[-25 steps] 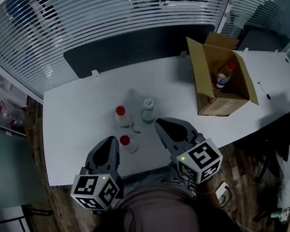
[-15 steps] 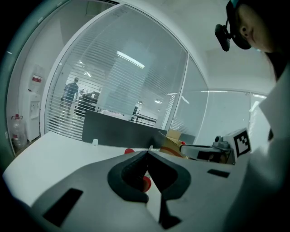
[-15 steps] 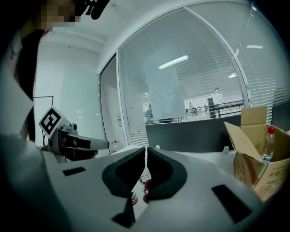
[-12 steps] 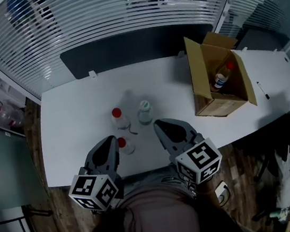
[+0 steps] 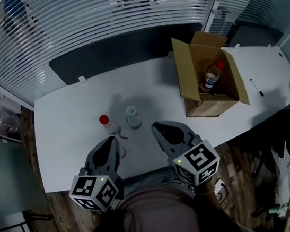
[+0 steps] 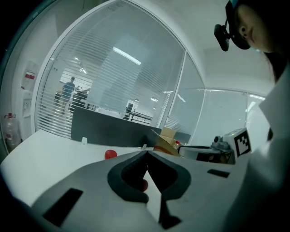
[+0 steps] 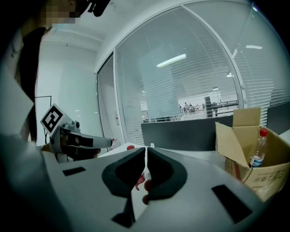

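Near edge of white table [image 5: 64, 151], left to right: left gripper [image 5: 111, 140], jaws pressed together on nothing, just beside a clear plastic near bottle [image 5: 121, 151]. Mid-table, red-capped bottle [image 5: 104, 121] and pale-capped bottle [image 5: 132, 113], upright smooth cylinders. Right gripper [image 5: 156, 125], jaws together, empty. Right end, open corrugated cardboard box [image 5: 211, 110] holding a boxed bottle [image 5: 210, 79]. Risk, as judged: the closed tips could nudge these light bottles, which would topple or roll off the near edge.

Three small clear bottles stand upright on the white table [image 5: 67, 134]. The bottle with a red cap [image 5: 104, 120] and the bottle with a pale cap [image 5: 131, 111] stand near each other. The third bottle [image 5: 121, 151] stands closer to the near edge and shows only in part.
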`<state>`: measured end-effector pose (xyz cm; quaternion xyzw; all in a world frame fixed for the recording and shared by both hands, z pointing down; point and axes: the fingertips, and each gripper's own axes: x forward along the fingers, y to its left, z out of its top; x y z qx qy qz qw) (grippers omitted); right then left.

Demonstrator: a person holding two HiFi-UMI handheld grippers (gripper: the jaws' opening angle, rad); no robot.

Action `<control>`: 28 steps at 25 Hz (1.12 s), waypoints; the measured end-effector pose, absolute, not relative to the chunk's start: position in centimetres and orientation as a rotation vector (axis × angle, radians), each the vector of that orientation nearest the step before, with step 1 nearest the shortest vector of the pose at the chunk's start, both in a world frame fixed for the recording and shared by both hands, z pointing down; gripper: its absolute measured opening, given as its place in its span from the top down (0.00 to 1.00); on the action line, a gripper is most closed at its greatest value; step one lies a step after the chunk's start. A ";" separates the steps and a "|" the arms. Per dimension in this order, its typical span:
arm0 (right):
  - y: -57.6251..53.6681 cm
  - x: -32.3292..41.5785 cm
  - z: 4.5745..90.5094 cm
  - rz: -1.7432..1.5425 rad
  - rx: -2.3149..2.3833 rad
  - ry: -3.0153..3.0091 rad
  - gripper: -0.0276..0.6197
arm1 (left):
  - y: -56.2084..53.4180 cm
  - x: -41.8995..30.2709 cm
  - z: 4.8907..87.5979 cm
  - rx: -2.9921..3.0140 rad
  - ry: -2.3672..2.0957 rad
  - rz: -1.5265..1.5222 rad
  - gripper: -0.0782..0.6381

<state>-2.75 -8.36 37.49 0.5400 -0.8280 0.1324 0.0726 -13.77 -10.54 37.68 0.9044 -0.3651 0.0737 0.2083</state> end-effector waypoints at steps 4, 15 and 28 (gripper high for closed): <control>-8.0 -0.7 36.9 0.404 1.647 -2.483 0.91 | -10.4 -11.7 37.4 2.525 -0.989 0.213 0.88; -7.3 5.4 36.2 0.428 1.723 -2.453 0.91 | -10.3 -5.0 36.9 2.561 -0.893 0.230 0.88; -5.6 12.9 36.4 0.440 1.867 -2.363 0.91 | -9.6 3.2 36.8 2.604 -0.744 0.273 0.88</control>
